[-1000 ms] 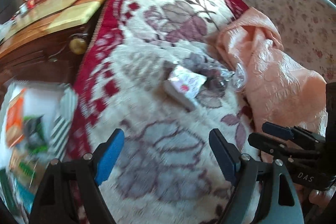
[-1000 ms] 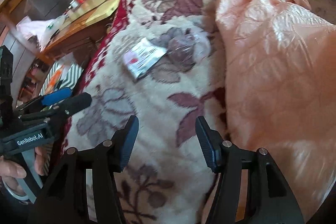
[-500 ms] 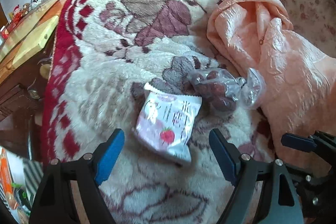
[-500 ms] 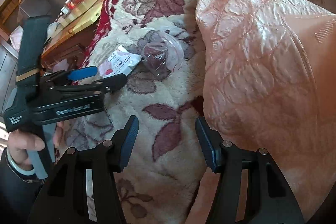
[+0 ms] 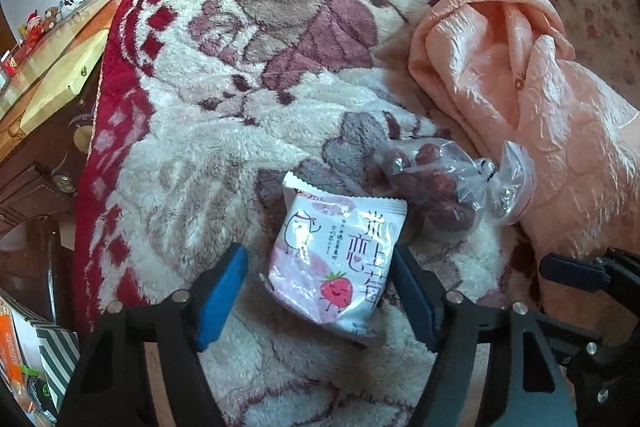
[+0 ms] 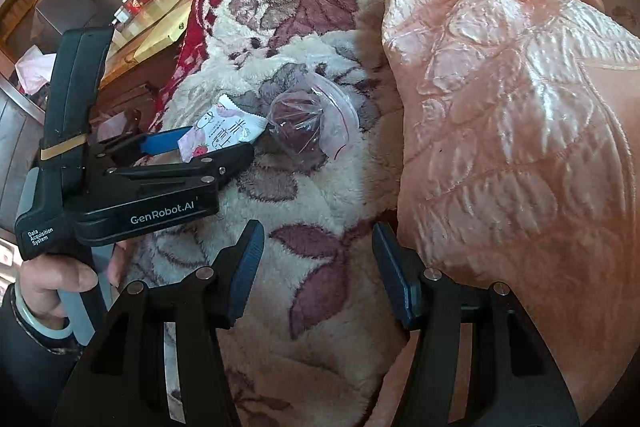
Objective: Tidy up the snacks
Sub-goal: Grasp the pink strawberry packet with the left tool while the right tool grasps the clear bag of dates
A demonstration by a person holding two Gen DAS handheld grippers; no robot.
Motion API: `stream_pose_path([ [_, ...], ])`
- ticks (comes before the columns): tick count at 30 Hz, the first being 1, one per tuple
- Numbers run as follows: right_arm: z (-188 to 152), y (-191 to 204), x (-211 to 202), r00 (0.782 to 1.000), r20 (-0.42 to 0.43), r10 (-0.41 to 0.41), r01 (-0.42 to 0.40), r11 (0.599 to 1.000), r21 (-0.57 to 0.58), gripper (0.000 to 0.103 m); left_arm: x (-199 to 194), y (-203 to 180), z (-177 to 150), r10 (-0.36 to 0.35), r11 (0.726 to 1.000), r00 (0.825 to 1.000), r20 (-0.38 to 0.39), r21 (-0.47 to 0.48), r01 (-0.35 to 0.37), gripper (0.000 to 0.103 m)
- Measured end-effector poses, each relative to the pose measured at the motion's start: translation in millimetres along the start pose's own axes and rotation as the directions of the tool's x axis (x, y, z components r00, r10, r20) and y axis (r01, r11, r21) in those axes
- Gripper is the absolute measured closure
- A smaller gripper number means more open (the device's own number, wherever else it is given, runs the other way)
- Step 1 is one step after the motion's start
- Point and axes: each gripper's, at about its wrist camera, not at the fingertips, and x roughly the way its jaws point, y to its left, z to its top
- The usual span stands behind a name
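- The strawberry snack packet [image 5: 340, 259] you are working on lies flat on the floral fleece blanket [image 5: 248, 99], printed face up. In the left wrist view its long axis runs from the serrated top edge, up and to the left, down to the bottom seal, low and to the right. The strawberry picture sits at the lower end.
- Your left gripper [image 5: 320, 287] points steeply down at the blanket and straddles the packet's lower half. Its jaws have just been closing, with the packet between them. The right pad [image 5: 416, 295] meets the packet's right edge; the blue left pad [image 5: 220, 291] stands clear of the left edge, so nothing is pinched yet.
- Just right of the packet and touching its upper corner lies a clear plastic bag [image 5: 436, 187] holding dark red dates. Its loose, twisted mouth points right, toward the peach quilted cover [image 5: 532, 99].
- In the right wrist view, your left hand [image 6: 60, 279] wraps the handle of the left gripper at the lower left, a pale bangle on its wrist.
- Your right gripper [image 6: 320, 267] hangs over bare blanket nearer the camera than both snacks, beside the peach cover's edge. Its jaws stand moderately apart with nothing between them.
- A striped box [image 5: 52, 359] holding packets shows at the far lower left of the left wrist view, beside the bed.
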Motion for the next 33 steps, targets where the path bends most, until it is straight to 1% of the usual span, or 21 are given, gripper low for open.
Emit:
stream_pose_path([
  [5,-1.9,-0.7,0.3,1.0,-0.004,-0.001,0.001,1.0,-0.001,0.047,1.8,0.4,-1.4,0.016,1.0,1.0,0.004,-0.005,-0.015,0.036],
  [7,-1.1,-1.3,0.2,1.0,-0.001,-0.002,0.002,1.0,0.001,0.047,2.2,-0.3,-2.7,0.023,1.0,1.0,0.008,-0.002,-0.023,0.043],
  [9,-0.5,-1.1,-0.5,1.0,0.005,-0.003,0.003,1.0,0.001,0.047,0.4,0.5,-4.1,0.037,0.999,0.999,0.013,-0.007,-0.037,0.048],
  [11,0.3,-0.2,-0.6,1.0,0.009,-0.004,0.004,1.0,-0.001,0.047,-1.6,4.1,-4.4,0.026,0.999,1.0,0.014,-0.028,-0.026,0.048],
  [16,8.3,6.6,3.9,0.999,0.032,-0.029,0.03,0.999,-0.036,0.047,-13.9,16.1,-12.3,0.05,0.993,0.999,0.017,-0.108,-0.047,0.049],
  [17,12.0,7.9,5.8,0.999,0.038,-0.036,0.037,0.998,-0.045,0.045,-18.8,19.0,-15.2,0.043,0.991,0.999,0.022,-0.127,-0.039,0.049],
  [18,18.0,8.9,9.5,0.998,0.043,-0.045,0.047,0.998,-0.05,0.042,-24.0,20.8,-18.5,0.041,0.99,0.999,0.028,-0.137,-0.037,0.049],
  [20,26.9,8.6,14.3,0.997,0.053,-0.054,0.057,0.997,-0.043,0.042,-31.7,21.9,-26.6,0.059,0.988,0.998,0.029,-0.146,-0.055,0.049],
  [23,41.5,8.4,26.4,0.996,0.059,-0.063,0.066,0.997,-0.039,0.042,-41.3,24.6,-38.1,0.051,0.986,0.998,0.034,-0.159,-0.045,0.049],
  [26,53.9,12.6,41.3,0.996,0.048,-0.072,0.075,0.995,-0.059,0.042,-45.7,25.3,-47.0,0.063,0.986,0.998,0.028,-0.155,-0.058,0.049],
  [30,64.9,18.6,61.4,0.996,0.031,-0.085,0.088,0.99,-0.106,0.042,-48.3,27.6,-54.1,0.062,0.986,0.998,0.026,-0.159,-0.057,0.049],
  [32,66.5,17.2,65.7,0.997,0.029,-0.065,0.068,0.992,-0.11,0.046,-49.4,29.8,-56.5,0.061,0.984,0.998,0.024,-0.166,-0.056,0.049],
  [33,66.8,15.2,66.0,0.998,0.031,-0.05,0.053,0.993,-0.109,0.056,-49.6,30.5,-57.6,0.06,0.984,0.998,0.021,-0.169,-0.055,0.049],
])
